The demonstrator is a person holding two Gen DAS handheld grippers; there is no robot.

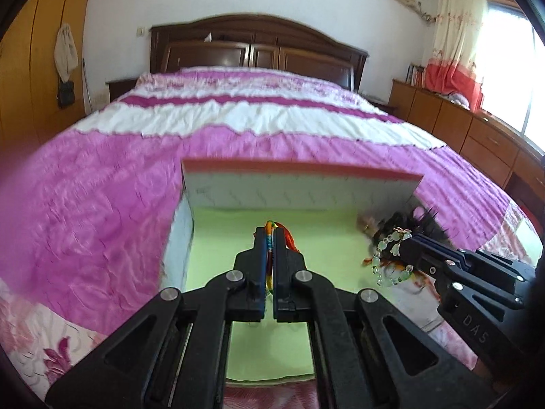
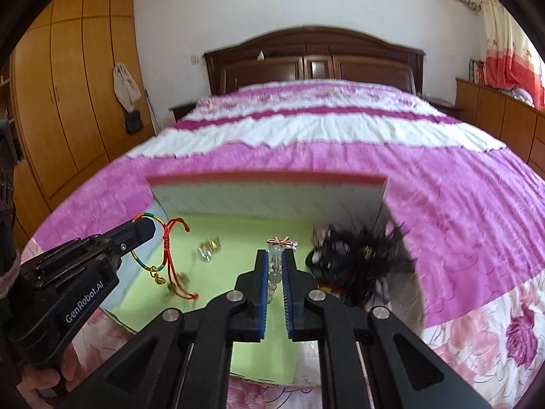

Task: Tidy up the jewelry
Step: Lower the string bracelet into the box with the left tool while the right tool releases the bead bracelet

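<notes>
Left wrist view shows a big bed (image 1: 238,126) with a pink and white cover. On its near end sits an open box (image 1: 299,191) with a green floor and a tall white far wall.

Both bracelets hang over the box, so the coming move is likely just down. The left hand-held gripper (image 1: 269,238) is closed tight on a rainbow cord bracelet (image 2: 160,248) with red strings and a little gold bell. It hangs over the left side of the box, close to the left wall.

The right hand-held gripper (image 2: 275,262) is closed on a pale green bead bracelet (image 1: 388,262) with a small pink bow. It hangs in the middle, just left of a black feathery thing (image 2: 361,259) in the right corner. Small shiny pieces (image 2: 207,248) lie on the green floor between the two bracelets.
</notes>
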